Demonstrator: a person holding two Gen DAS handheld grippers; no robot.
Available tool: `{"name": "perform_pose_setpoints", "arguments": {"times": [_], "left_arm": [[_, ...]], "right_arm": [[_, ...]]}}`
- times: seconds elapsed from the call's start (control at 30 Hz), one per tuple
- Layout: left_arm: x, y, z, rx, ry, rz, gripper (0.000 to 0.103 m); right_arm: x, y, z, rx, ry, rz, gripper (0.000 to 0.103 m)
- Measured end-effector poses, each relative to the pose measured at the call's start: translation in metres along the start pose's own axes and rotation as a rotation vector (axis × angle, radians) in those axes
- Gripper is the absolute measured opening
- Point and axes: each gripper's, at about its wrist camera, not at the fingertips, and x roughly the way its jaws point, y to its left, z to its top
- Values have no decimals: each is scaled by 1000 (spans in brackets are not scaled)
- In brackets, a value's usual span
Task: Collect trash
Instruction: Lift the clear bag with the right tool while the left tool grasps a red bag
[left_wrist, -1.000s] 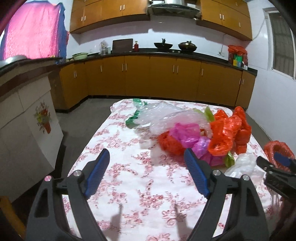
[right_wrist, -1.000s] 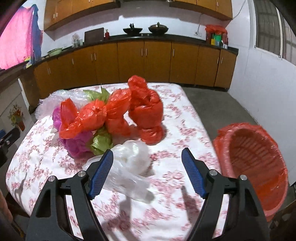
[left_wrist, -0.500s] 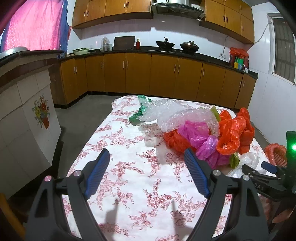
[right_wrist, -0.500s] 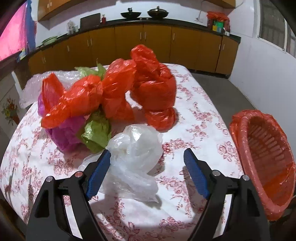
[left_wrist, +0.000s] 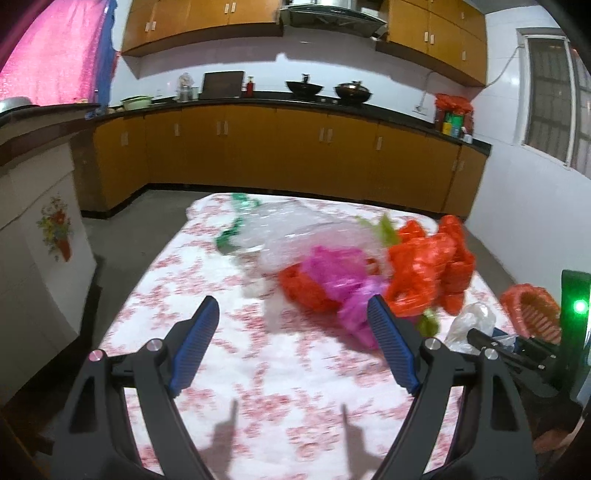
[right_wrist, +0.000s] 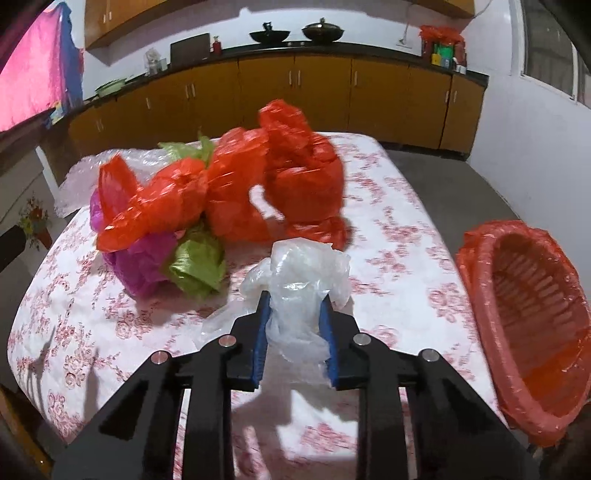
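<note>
— Right gripper? Just been closing, pads now pinching the clear plastic bag at the near edge of the floral table, beside the orange basket

— Left gripper? Jaws wide apart, nothing between, over bare cloth

— Handling? Probably feather-light, limp, slippery; best bunched thick mid-crumple, not by a loose flap
</note>
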Motion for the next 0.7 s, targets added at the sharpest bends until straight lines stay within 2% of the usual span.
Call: {"name": "perform_pose_setpoints", "arguments": {"times": [0.23,0.4,0.63,0.7], "left_arm": [[17,-49,18,33,13,-110,79],[42,-79,24,68,70,-146,70],[69,-103,15,115,134,-96,59],[78,-106,11,125,161,-72,53]], "right_arm": [[-16,-36,-4,44,-20,-50,25],[-26,-64,-7,83,-26,-68,25],[-28,-88,-12,133,-15,-60,25],[-28,-91,-13,139,-14,-56,25]]}}
